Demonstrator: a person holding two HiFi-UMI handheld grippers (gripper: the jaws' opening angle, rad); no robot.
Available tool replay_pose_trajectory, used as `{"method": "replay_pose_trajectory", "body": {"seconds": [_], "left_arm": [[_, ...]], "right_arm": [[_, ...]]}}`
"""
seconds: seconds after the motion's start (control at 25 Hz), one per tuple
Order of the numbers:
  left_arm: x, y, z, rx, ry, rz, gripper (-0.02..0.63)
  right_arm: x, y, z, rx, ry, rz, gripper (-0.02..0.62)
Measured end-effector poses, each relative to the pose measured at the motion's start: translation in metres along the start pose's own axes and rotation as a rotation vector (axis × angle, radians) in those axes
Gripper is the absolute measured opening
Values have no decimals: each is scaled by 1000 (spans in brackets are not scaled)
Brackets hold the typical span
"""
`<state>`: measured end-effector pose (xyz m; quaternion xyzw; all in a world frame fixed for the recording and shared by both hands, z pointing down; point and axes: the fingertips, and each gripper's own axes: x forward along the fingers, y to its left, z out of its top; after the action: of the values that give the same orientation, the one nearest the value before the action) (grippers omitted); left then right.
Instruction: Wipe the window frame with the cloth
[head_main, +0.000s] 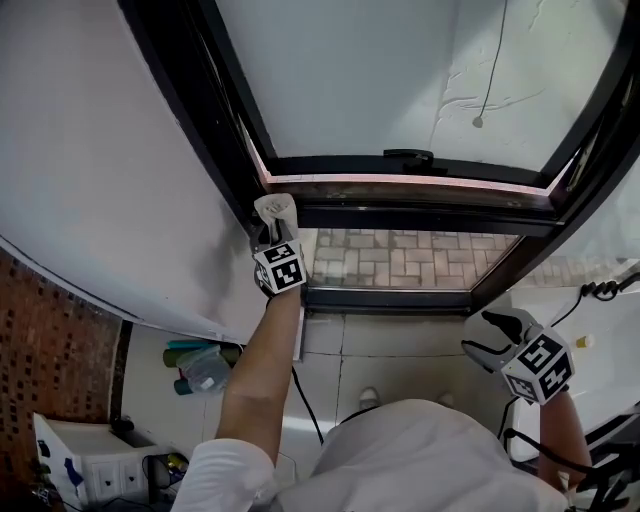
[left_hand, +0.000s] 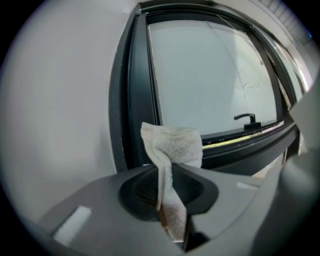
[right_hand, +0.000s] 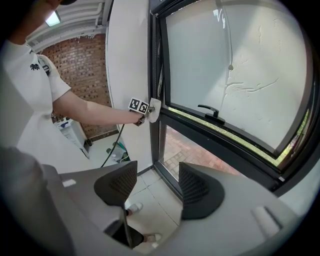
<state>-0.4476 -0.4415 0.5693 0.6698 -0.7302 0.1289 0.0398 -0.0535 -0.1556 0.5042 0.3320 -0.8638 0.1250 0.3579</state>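
L gripper (left_hand: 167, 194) jaws pinch cloth (left_hand: 173, 148), long axis along jaws, tip pointing at window frame (left_hand: 132, 100), left side; R gripper (right_hand: 155, 188) jaws wide, empty.

Partly out of sight
Tail of the cloth (left_hand: 175, 147) buried between jaws of the left gripper (left_hand: 168, 195); window frame (head_main: 420, 216) overruns the top edge.

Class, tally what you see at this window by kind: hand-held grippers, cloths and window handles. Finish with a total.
Hand-held grippers: 2 (left hand-held gripper, right hand-held gripper)
Cloth: 1
Window handle: 1
Total: 4
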Motion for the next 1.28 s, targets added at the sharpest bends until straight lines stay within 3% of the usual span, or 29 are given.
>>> {"method": "replay_pose_trajectory", "body": {"seconds": [0.6,1.28], "left_arm": [[-14,-113,7,-12,1,-97,75],[-34,-259,21,-31,10,-194,74]], "right_arm": [[-31,-36,-29,39,-31,-23,264],[-80,-93,-91,103,-36,-52,264]]}}
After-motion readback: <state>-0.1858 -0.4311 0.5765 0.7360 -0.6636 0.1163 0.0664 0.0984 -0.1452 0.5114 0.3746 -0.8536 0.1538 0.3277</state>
